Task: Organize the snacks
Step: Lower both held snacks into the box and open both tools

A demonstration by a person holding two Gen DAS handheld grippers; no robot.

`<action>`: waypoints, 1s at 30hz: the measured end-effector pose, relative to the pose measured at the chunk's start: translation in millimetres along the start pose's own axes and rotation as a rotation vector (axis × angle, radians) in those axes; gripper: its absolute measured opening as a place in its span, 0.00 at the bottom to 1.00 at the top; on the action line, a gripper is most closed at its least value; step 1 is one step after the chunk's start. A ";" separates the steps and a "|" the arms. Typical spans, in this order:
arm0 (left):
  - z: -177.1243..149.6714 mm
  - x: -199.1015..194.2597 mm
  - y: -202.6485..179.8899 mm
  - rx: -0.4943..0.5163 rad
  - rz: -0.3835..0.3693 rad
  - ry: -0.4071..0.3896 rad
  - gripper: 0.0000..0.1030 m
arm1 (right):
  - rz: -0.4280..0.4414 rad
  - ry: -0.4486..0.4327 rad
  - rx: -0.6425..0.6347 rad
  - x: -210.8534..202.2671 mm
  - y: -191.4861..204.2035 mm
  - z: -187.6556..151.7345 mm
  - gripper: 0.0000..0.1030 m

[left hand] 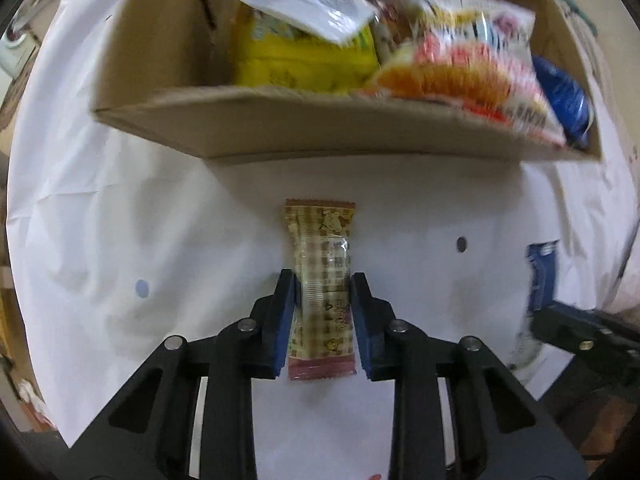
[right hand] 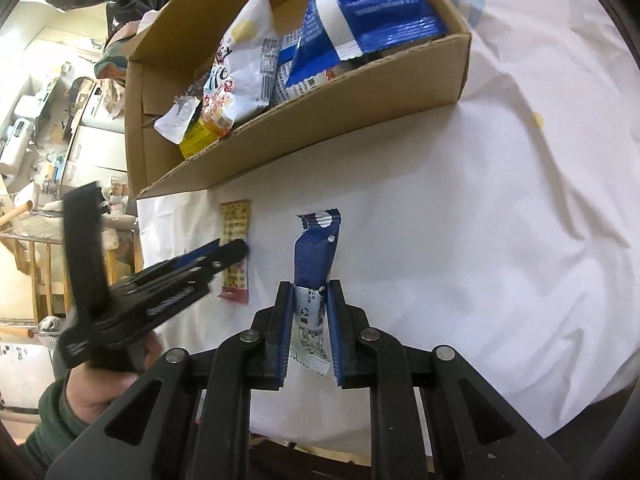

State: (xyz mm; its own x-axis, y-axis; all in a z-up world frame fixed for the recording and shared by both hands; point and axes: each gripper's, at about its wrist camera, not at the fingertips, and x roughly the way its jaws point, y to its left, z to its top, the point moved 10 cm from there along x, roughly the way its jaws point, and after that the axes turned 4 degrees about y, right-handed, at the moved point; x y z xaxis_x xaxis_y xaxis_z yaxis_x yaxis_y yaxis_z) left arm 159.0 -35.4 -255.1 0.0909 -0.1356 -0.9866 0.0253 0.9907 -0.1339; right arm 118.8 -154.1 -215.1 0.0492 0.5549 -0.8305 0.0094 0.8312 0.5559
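Left wrist view: left tongs (left hand: 322, 280) are clamped on a tan checkered snack bar (left hand: 322, 264), blue pads pressing both long sides. It sits lengthwise between them, over the white-covered worktop (left hand: 120, 220); can't tell if it's lifted or lying flat.

Right wrist view: right tongs (right hand: 308, 286) are pinched around a blue and white wrapper (right hand: 314, 264), which sticks out ahead of the tips, torn-looking end farthest away.

Ahead of both tongs: cardboard box (left hand: 320, 128), open top, its low front wall is the first thing in the way, close beyond the snacks.

Inside the box: a yellow pack (left hand: 300, 56), a red and orange bag (left hand: 460, 68) leaning over the front edge, a grey-white pouch (left hand: 296, 0) on top, and a blue bag (left hand: 560, 92) at the right end. Pretty blurry here.

Between the tongs: just bare cloth. From the right wrist view the left tongs (right hand: 236, 250) and snack bar (right hand: 236, 248) are just to the left, the person's hand (right hand: 108, 384) gripping the handle.

Odd bits: dark dot (left hand: 461, 244) on the cloth right of the bar, pale blue dot (left hand: 141, 289) to the left.

Far left: cluttered room, too small to make out.
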 end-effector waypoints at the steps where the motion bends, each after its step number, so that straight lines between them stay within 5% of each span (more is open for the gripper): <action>1: -0.2 1.5 -2.0 0.020 0.017 -0.002 0.22 | 0.000 -0.004 -0.002 1.0 1.1 0.8 0.17; 15: -18.4 -89.1 -0.4 -0.046 -0.056 -0.180 0.22 | 0.087 -0.049 -0.141 -22.7 53.5 1.8 0.17; 21: 20.1 -148.4 6.3 -0.037 -0.040 -0.360 0.22 | 0.114 -0.193 -0.179 -66.8 76.3 36.3 0.17; 30: 73.6 -160.5 18.2 -0.027 -0.020 -0.427 0.22 | -0.017 -0.314 -0.163 -85.7 66.9 94.7 0.17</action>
State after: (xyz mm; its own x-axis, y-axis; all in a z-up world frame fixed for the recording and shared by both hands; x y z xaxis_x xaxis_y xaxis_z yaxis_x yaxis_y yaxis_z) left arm 218.1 3.5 -92.3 0.4951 -0.1428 -0.8570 0.0060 0.9869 -0.1609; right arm 209.8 -149.5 -103.3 0.3554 0.5240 -0.7740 -0.1457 0.8490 0.5079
